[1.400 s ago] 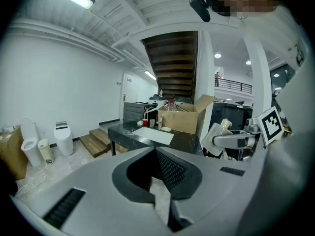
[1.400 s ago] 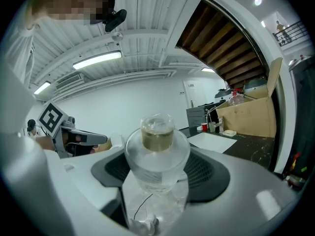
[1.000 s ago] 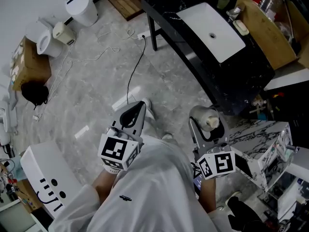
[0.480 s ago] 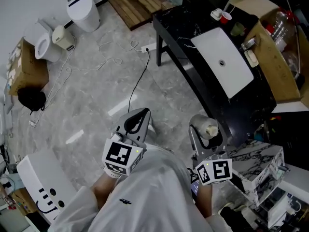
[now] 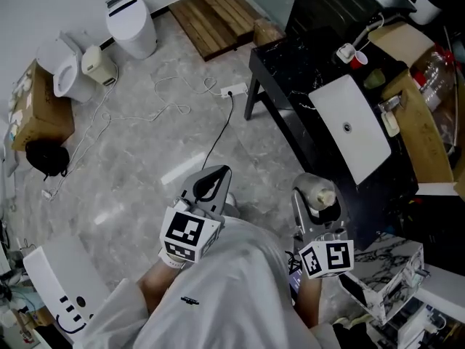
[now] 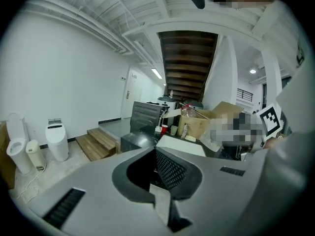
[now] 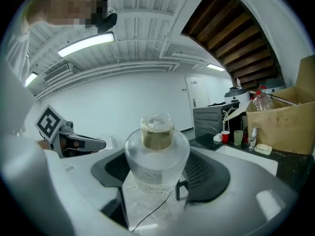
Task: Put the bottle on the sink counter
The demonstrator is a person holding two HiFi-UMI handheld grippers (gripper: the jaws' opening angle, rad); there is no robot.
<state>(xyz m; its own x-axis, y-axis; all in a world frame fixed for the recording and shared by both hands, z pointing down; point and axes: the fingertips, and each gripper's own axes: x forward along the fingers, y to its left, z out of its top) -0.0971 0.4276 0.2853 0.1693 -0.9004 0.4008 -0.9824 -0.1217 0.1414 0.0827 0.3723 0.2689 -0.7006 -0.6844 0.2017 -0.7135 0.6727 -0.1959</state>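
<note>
A clear plastic bottle (image 7: 156, 156) with a pale cap (image 5: 320, 195) sits between the jaws of my right gripper (image 5: 314, 198), which is shut on it, held in the air above the floor near the counter's front edge. The black sink counter (image 5: 301, 86) with its white rectangular basin (image 5: 360, 122) lies ahead to the right in the head view, and shows in the right gripper view as a dark surface (image 7: 275, 154). My left gripper (image 5: 207, 187) is shut with nothing between its jaws, held level over the floor, left of the right one.
On the counter stand a red cup (image 5: 356, 57), a green cup (image 5: 375, 77) and a soap dish (image 5: 391, 122). A cardboard box (image 5: 418, 115) sits behind the basin. A power strip and cables (image 5: 218, 100) lie on the marble floor. A white toilet (image 5: 62, 67) and bin (image 5: 131, 24) stand far left.
The view has shifted so the counter and basin sit further right and up. Both grippers keep their pose, the right one still holding the bottle.
</note>
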